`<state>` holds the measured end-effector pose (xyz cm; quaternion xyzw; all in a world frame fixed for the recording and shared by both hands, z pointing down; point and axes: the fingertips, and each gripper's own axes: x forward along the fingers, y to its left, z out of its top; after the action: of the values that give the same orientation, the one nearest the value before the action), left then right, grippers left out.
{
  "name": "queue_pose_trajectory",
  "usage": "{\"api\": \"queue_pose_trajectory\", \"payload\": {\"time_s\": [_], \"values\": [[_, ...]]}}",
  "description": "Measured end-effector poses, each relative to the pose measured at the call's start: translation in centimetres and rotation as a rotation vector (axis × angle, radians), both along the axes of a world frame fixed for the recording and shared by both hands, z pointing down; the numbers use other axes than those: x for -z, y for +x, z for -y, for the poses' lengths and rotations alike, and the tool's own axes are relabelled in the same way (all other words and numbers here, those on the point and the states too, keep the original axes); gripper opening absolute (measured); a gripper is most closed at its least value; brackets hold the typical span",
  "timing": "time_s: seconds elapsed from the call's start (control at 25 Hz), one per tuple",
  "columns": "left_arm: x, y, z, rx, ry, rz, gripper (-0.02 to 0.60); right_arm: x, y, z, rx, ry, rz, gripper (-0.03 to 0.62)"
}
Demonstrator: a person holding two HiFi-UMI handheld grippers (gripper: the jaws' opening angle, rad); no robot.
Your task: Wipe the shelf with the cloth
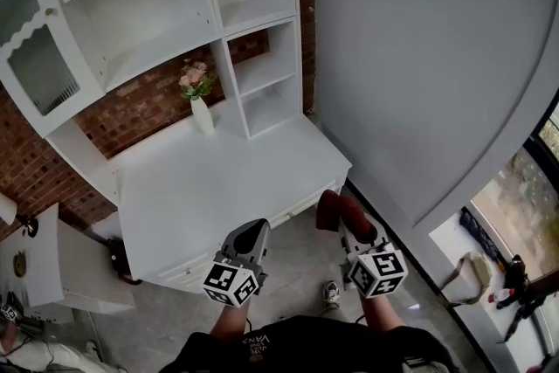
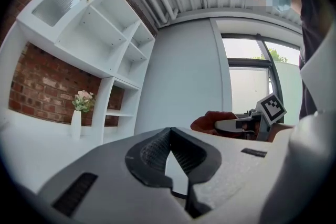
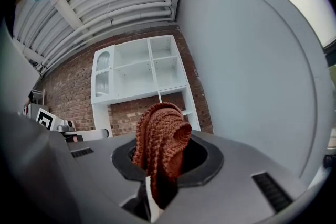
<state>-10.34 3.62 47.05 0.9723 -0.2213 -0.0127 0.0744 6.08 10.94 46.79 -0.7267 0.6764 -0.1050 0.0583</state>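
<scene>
Right gripper (image 3: pixel 160 162) pinches the rust knitted cloth (image 3: pixel 160 131) only by a bunched fold, so it may slip out when it is pressed on the shelf (image 1: pixel 157 13). The vase (image 1: pixel 202 113) at the counter's (image 1: pixel 218 183) back edge could be knocked. The cloth sticks out beyond the jaws, just before the counter's front edge, near its right corner. Left gripper (image 1: pixel 251 233), pressed together, holds nothing.

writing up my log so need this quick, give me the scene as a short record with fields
left gripper: jaws shut, nothing between them
right gripper: jaws shut on cloth
cloth: rust-red knit, bunched, away from shelf
shelf: white, open compartments, against brick wall
vase: holds flowers, upright on desk top beside shelf
task state: wiping not begun
</scene>
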Motion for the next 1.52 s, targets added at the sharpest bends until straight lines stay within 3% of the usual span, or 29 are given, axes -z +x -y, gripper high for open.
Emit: {"api": "queue_pose_trajectory", "payload": {"time_s": [0.4,0.64,1.0,1.52], "values": [[1.2,9.9,5.2,0.109,0.037,-0.004,0.008,1.4,9.6,7.6,0.148,0.049,-0.006,0.094],[1.7,13.6,7.2,0.192,0.049,-0.015,0.008,2.1,13.8,11.1,0.229,0.054,-0.041,0.094],[1.4,14.5,10.2,0.281,0.037,-0.002,0.008,2.6,15.1,16.2,0.318,0.069,-0.030,0.094],[2.7,15.1,19.7,0.234,0.061,-0.038,0.008,6.4,14.2,26.0,0.336,0.118,-0.108,0.094]]}}
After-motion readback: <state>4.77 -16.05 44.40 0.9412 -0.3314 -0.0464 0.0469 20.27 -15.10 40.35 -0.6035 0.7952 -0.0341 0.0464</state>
